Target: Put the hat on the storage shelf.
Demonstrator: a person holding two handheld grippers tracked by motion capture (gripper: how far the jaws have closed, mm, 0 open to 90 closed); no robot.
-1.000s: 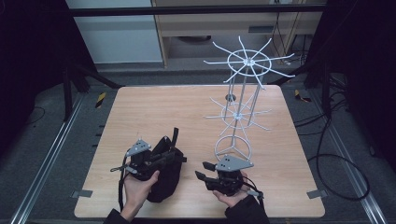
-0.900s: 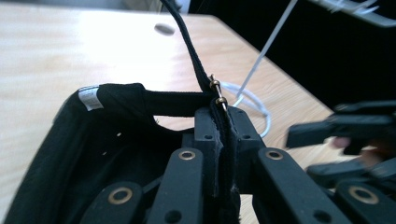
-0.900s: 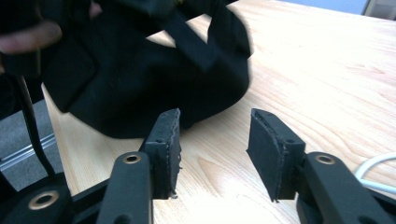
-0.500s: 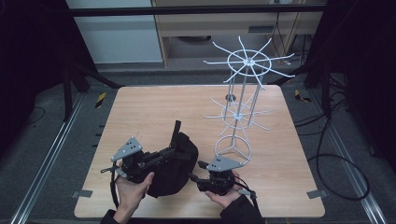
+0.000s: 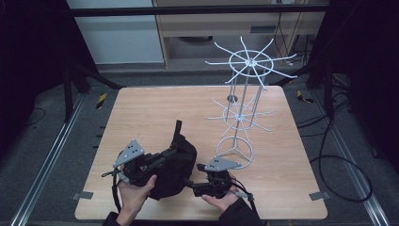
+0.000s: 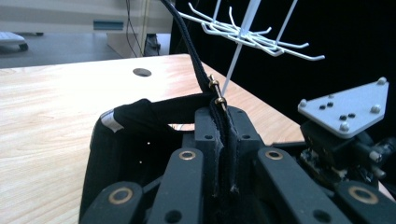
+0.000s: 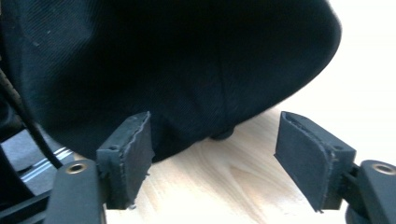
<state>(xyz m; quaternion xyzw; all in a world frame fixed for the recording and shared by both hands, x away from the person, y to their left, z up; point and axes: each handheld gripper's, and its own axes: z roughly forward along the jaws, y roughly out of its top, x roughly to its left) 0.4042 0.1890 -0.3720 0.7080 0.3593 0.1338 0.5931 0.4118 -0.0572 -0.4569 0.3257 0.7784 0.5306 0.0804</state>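
Two grippers work a black cap (image 5: 176, 162) at the table's (image 5: 141, 108) near edge: the left gripper (image 6: 219, 140) is clamped on its strap, the right gripper (image 7: 212, 156) gapes wide just beside the crown. Judging by the bare white hook stand (image 5: 244, 101) nearby, hanging is not yet done.

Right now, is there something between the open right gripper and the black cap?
Nothing visible. In the right gripper view, bare table lies between the right gripper and the black cap just ahead. The left gripper holds the cap's strap on the far side.
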